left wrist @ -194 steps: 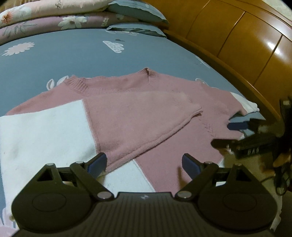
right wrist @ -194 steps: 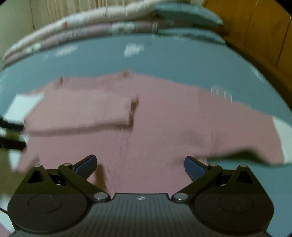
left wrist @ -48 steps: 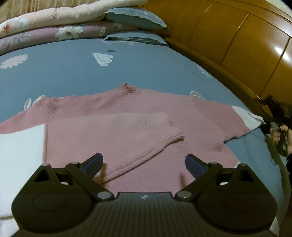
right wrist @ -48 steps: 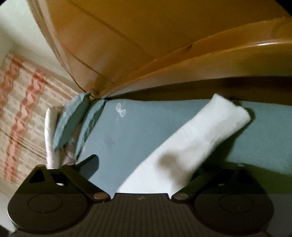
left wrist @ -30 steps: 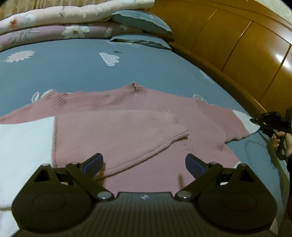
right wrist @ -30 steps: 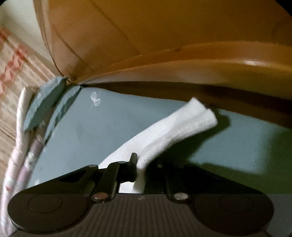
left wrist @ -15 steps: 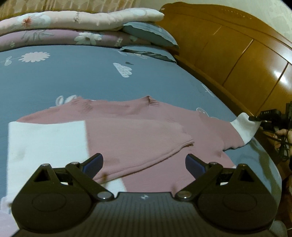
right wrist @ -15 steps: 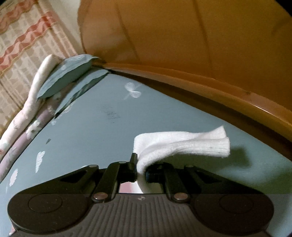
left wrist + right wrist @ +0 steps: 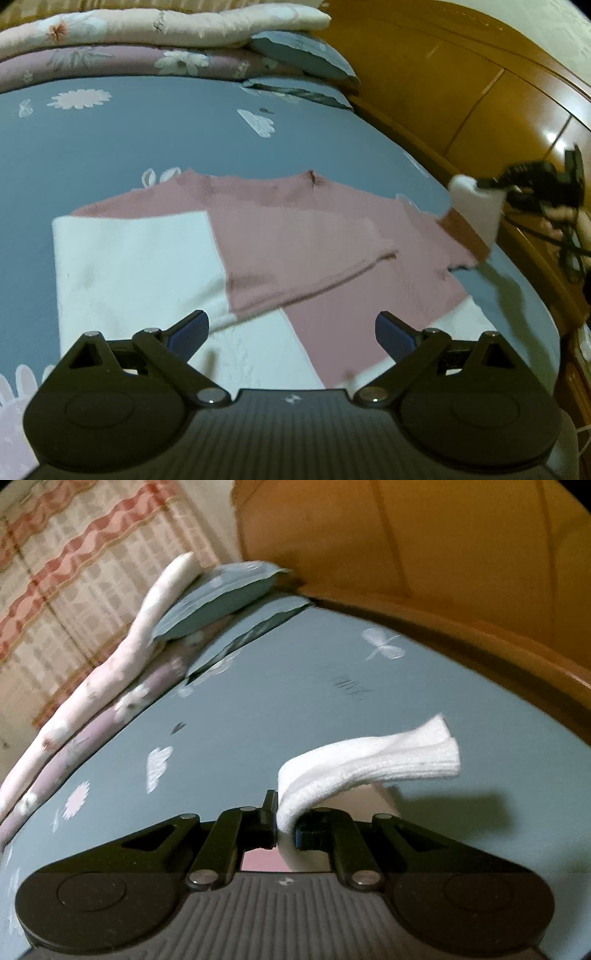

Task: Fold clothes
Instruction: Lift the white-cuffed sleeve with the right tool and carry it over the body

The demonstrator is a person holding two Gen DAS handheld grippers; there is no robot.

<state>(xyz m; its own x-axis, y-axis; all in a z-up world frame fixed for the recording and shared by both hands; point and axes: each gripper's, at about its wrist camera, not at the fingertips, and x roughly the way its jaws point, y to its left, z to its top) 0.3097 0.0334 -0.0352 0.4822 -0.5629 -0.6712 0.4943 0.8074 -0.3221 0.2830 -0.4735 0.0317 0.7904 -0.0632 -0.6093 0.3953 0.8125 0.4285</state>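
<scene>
Your right gripper (image 9: 286, 829) is clamped on the white cuff (image 9: 369, 764) of the sweater's sleeve; the 2 jaws pinch the knit between them, and the free end of the cuff curls out ahead of the jaws, off the bed. In the left wrist view that same gripper (image 9: 484, 182) shows at the headboard side of the sweater, with the cuff (image 9: 476, 206) lifted clear of the sheet and the pink part of the sleeve hanging below it down to the garment.

Your left gripper (image 9: 291, 332) has its 2 jaws wide apart with nothing between them, hanging over the sweater's near edge (whether it touches the knit cannot be told).

The sweater (image 9: 314, 236) lies spread flat on the blue sheet (image 9: 147, 140), pink at the body with white panels. Its other sleeve is already folded across the chest, and its neckline points away from your left gripper. Beyond the sweater, at the far end of the sheet, sit the folded quilts (image 9: 129, 40) and 2 blue pillows (image 9: 303, 48). On the sweater's lifted-sleeve side runs the wooden headboard (image 9: 461, 92). Behind the quilts in the right wrist view hangs a patterned curtain (image 9: 74, 565).
</scene>
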